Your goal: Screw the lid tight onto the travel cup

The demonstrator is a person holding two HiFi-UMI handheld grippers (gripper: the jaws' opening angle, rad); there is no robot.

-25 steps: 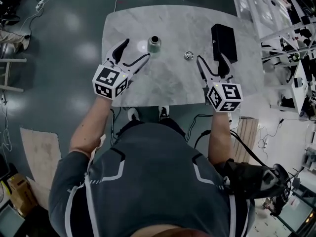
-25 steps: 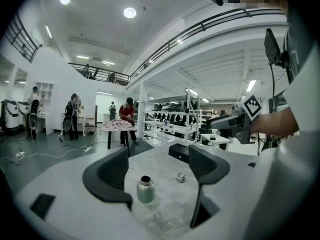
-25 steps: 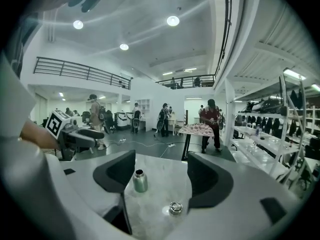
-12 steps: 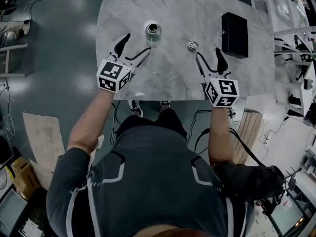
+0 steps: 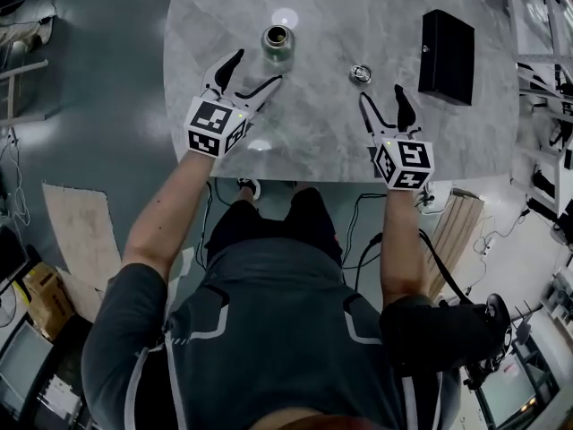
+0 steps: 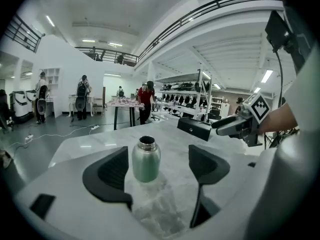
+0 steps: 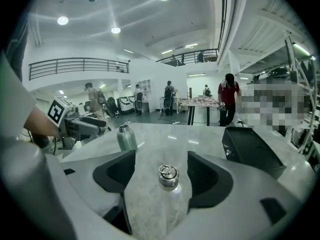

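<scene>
A green metal travel cup [image 5: 277,43] [image 6: 145,160] [image 7: 126,137] stands upright on the marble table [image 5: 322,133], its mouth uncovered. Its silver lid [image 5: 361,73] [image 7: 169,176] with a ring handle sits on the table to the right. My left gripper [image 5: 252,72] [image 6: 158,171] is open, its jaws just short of the cup and on either side of it. Over on the other side, my right gripper [image 5: 385,99] [image 7: 160,178] is open too, with the lid a little ahead of it, in line with the gap between the jaws.
A black box [image 5: 446,44] [image 7: 250,150] lies at the table's far right, beyond the lid. The table's near edge [image 5: 304,179] runs just behind both grippers. People and tables stand far off in the hall.
Both grippers have moved forward over the table, the left closer to the cup and the right closer to the lid. Cup and lid stayed where they were.
</scene>
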